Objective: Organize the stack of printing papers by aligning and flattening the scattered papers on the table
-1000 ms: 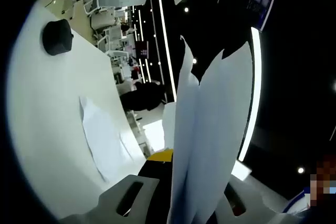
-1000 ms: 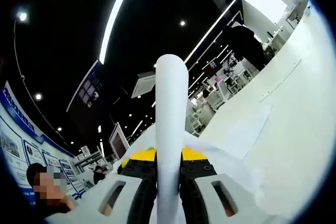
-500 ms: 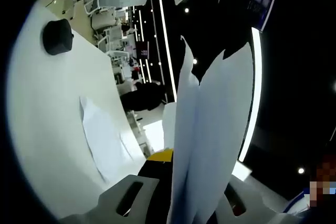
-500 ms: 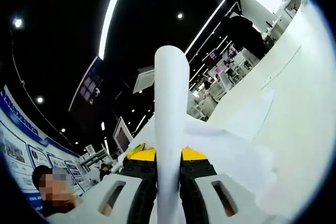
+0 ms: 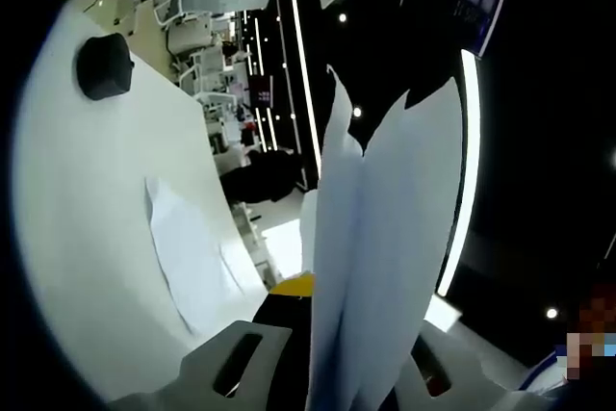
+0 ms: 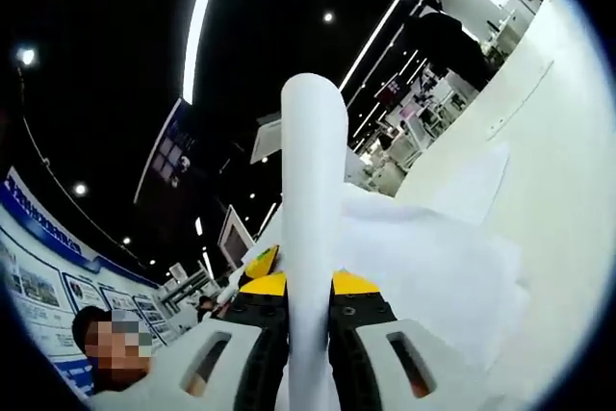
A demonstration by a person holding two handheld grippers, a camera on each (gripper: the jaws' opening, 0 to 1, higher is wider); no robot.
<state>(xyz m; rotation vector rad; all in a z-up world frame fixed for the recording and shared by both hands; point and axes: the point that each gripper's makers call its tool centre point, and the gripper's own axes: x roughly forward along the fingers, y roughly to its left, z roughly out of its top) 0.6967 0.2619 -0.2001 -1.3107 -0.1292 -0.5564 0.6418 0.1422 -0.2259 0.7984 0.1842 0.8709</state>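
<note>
White tabletop [image 5: 87, 209], dark hall behind. Both grippers — left gripper [image 5: 332, 372], right gripper [image 6: 310, 358] — pinch the papers [image 5: 380, 238] upright between their fingers, likely to square the edges; one loose sheet [image 5: 188, 252] lies flat.

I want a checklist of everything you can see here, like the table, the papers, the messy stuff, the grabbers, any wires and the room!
Surface: white table, tilted in both views.
Job's things: held papers stand up between the left gripper's jaws; a curled sheet is between the right gripper's jaws; a loose sheet lies flat on the table; more rumpled paper spreads beside the right gripper.
Clutter: a dark round object sits on the table.
Grippers: left gripper shut on the held papers; right gripper shut on the curled sheet.
Cables: nothing seen.
Surroundings: dark ceiling with light strips, white equipment beyond the table.
</note>
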